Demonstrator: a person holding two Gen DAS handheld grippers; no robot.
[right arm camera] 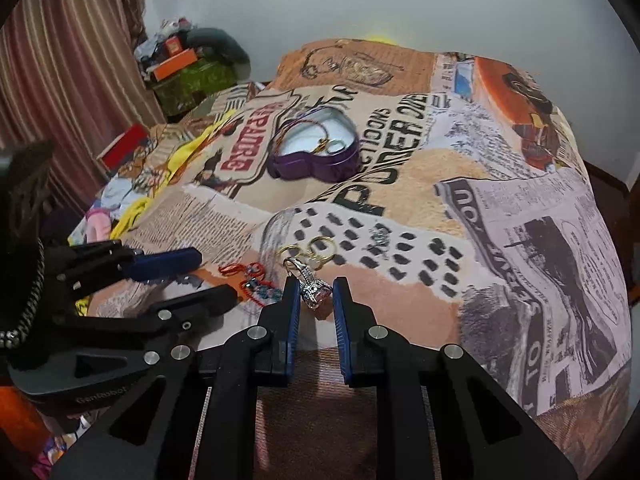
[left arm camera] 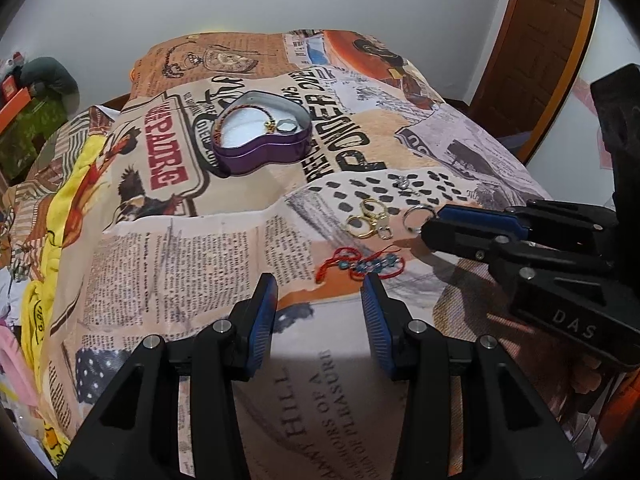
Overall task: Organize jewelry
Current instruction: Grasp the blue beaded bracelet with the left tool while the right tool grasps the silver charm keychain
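A purple heart-shaped tin [left arm camera: 262,136] [right arm camera: 316,152] stands open on the printed bedspread [left arm camera: 180,248] and holds a braided bracelet, a gold charm and a ring on white padding. A red cord bracelet with blue beads [left arm camera: 360,268] [right arm camera: 256,284] lies just beyond my left gripper [left arm camera: 320,292] [right arm camera: 214,276], which is open and empty. My right gripper [right arm camera: 316,296] [left arm camera: 430,226] is shut on a silver keychain [right arm camera: 314,292]; its ring [left arm camera: 416,214] sticks out past the tips. A gold clasp with rings [left arm camera: 370,222] [right arm camera: 316,248] lies beside it, and a small silver piece [left arm camera: 404,182] [right arm camera: 380,240] farther back.
Yellow cloth [left arm camera: 68,208] and loose clothes are heaped at the bed's left side. A striped curtain [right arm camera: 60,92] and stacked boxes [right arm camera: 180,64] stand behind them. A wooden door [left arm camera: 540,40] is at the right, and a white wall at the back.
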